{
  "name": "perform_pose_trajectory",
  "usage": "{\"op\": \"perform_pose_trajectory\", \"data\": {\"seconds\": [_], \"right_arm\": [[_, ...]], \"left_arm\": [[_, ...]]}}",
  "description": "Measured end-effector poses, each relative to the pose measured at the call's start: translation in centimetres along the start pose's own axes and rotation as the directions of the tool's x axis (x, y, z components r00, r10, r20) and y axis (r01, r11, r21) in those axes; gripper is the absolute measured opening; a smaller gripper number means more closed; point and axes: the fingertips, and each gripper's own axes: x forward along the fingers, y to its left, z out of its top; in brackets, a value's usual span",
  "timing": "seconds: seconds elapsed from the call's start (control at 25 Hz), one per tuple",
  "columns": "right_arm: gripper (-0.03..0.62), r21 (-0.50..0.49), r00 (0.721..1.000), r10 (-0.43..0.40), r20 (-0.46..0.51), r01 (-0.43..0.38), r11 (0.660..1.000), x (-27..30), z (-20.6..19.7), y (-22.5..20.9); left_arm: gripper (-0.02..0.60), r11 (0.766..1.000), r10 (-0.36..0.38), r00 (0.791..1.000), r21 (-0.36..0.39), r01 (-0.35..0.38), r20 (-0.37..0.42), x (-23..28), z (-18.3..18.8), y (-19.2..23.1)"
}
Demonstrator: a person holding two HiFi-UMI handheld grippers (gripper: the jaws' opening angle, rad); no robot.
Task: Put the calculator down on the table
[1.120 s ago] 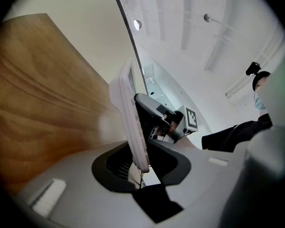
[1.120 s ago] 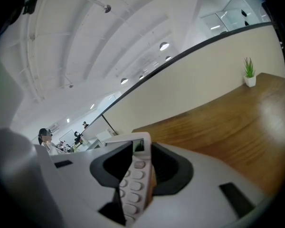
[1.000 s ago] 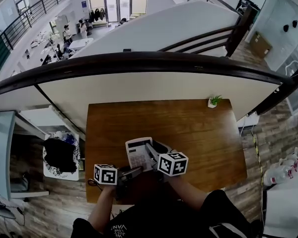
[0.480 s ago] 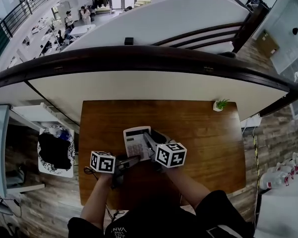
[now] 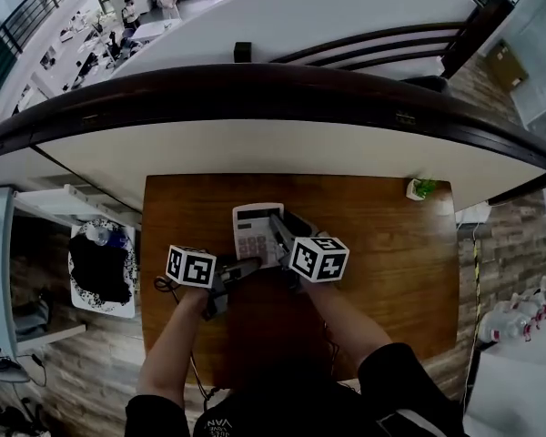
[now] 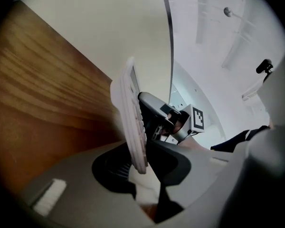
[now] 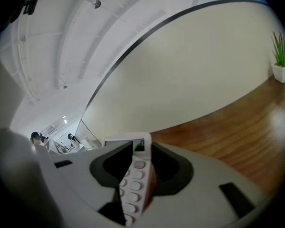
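Biggest thing here is the wooden surface [image 5: 382,271], and it's what everything will get judged against. Loads of bare wood on it, so finding a spot isn't the worry.

Next down are the two grippers. The left hand-held gripper [image 6: 138,158] is over the surface's near-left part and is clamped on the near edge of the calculator [image 5: 251,230], with its pads on either face. The right hand-held gripper [image 7: 135,167] comes in over the middle of the surface and is closed on the calculator's right side, keys showing between its jaws. So it's a two-handed pinch on one thin slab.

The calculator itself is over the surface, left of its centre and a bit toward the far edge. No view settles whether its underside is touching the wood yet. The left gripper view has it edge-on and looking tilted against the wood.

What could go wrong, as a guess:
- One side lets go before the other, so the calculator swings off the remaining pinch and slaps down or skids across the surface.
- Both let go while it hangs above the surface at a tilt. It lands on a corner and bounces.
- It gets pressed down while clamped, so the jaws mash keys or knock the wood.

The small potted plant [image 5: 422,189] sits at the surface's far-right corner, well out of it.
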Motion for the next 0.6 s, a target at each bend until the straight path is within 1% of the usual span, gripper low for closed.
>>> {"op": "perform_pose_trajectory", "data": {"seconds": [0.24,0.36,0.44,0.52,0.6], "right_arm": [[0.133,0.042,0.998,-0.043,0.040,0.042,0.998,1.4,0.6,-2.3],[0.133,0.076,0.996,-0.065,0.056,0.061,0.995,2.0,0.6,-3.3],[0.133,0.093,0.995,-0.078,0.061,0.072,0.993,2.3,0.6,-3.8],[0.133,0.088,0.994,-0.087,0.065,0.081,0.993,2.5,0.7,-4.1],[0.133,0.071,0.993,-0.095,0.068,0.090,0.993,2.8,0.9,-4.1]], "left_arm": [[0.091,0.998,0.060,0.998,-0.003,-0.060,-0.010,1.3,1.9,1.8],[0.091,0.995,0.102,0.995,0.010,-0.102,-0.021,1.7,2.6,2.4],[0.091,0.990,0.140,0.990,0.030,-0.139,-0.028,2.0,3.0,2.8],[0.094,0.983,0.180,0.983,0.052,-0.178,-0.028,2.2,3.2,3.3],[0.094,0.969,0.236,0.971,0.079,-0.233,-0.026,2.2,3.5,4.1]]}}
